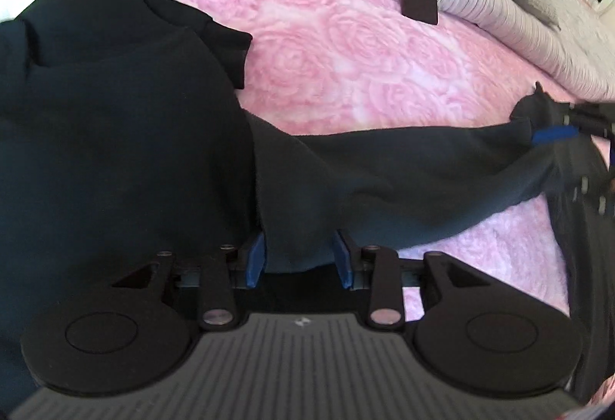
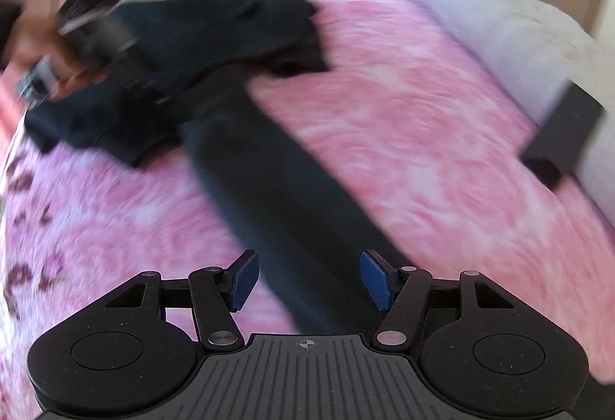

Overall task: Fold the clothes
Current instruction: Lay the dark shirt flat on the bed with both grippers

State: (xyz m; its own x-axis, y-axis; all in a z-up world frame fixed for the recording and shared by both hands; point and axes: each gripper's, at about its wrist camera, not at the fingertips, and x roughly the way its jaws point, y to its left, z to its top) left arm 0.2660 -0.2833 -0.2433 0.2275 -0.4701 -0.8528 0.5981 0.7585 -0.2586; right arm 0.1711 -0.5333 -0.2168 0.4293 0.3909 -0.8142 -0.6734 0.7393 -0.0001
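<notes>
The dark fleece garment [image 1: 115, 151] is being gripped by the left gripper [image 1: 300, 258], jaws clenched on its near edge. The sleeve [image 2: 276, 189] is being straddled by the released right gripper [image 2: 307, 279]; open pink bedspread [image 2: 423, 135] is lying to the right.

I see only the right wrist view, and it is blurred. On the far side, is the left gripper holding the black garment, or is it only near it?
Observer: It is holding it. In the left wrist view, the left gripper has fabric of the black garment filling the gap between its blue pads.
Operator: Which part of the garment?
Observer: The part where the sleeve meets the body.
Operator: Does the body lie flat?
Observer: No. It is bunched, with a folded-over piece at its edge, on the pink bedspread.
</notes>
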